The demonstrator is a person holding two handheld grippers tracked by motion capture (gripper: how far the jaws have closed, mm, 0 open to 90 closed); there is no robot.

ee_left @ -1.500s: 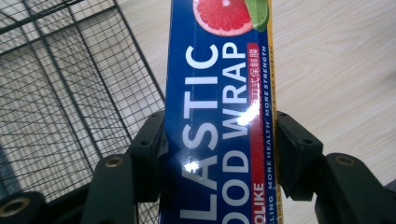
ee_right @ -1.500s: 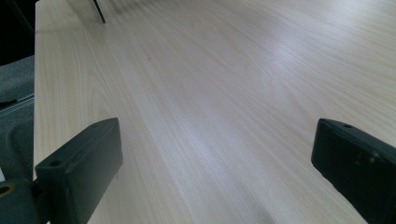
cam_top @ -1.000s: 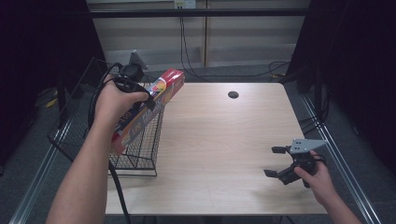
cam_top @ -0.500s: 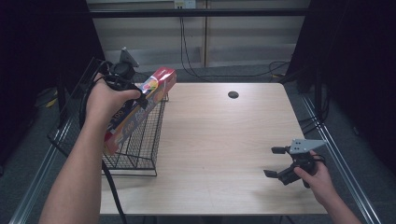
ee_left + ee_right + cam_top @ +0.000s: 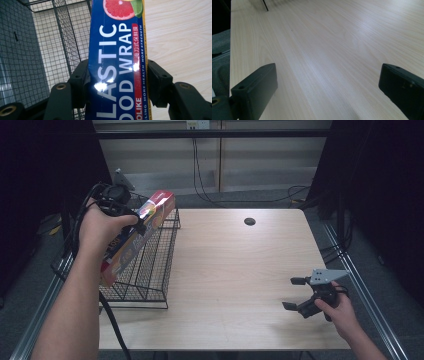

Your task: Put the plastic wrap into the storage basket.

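A long blue and red plastic wrap box point(image 5: 137, 232) point(image 5: 117, 62) is clamped across its width by my left gripper point(image 5: 127, 220) point(image 5: 117, 82), which is shut on it. The box tilts over the black wire basket point(image 5: 150, 265) at the table's left edge, its lower end down toward the basket's near left side. My right gripper point(image 5: 295, 294) point(image 5: 327, 90) stands open low over the bare wood near the front right, with nothing between its jaws.
The light wooden table point(image 5: 235, 270) has a round cable hole point(image 5: 249, 221) at the back. Grey carpet and a metal rail point(image 5: 365, 290) run along the table's right side. Cables hang at the wall behind.
My left hand has carried the box leftward and back, over the wire basket. The right gripper has stayed where it was.
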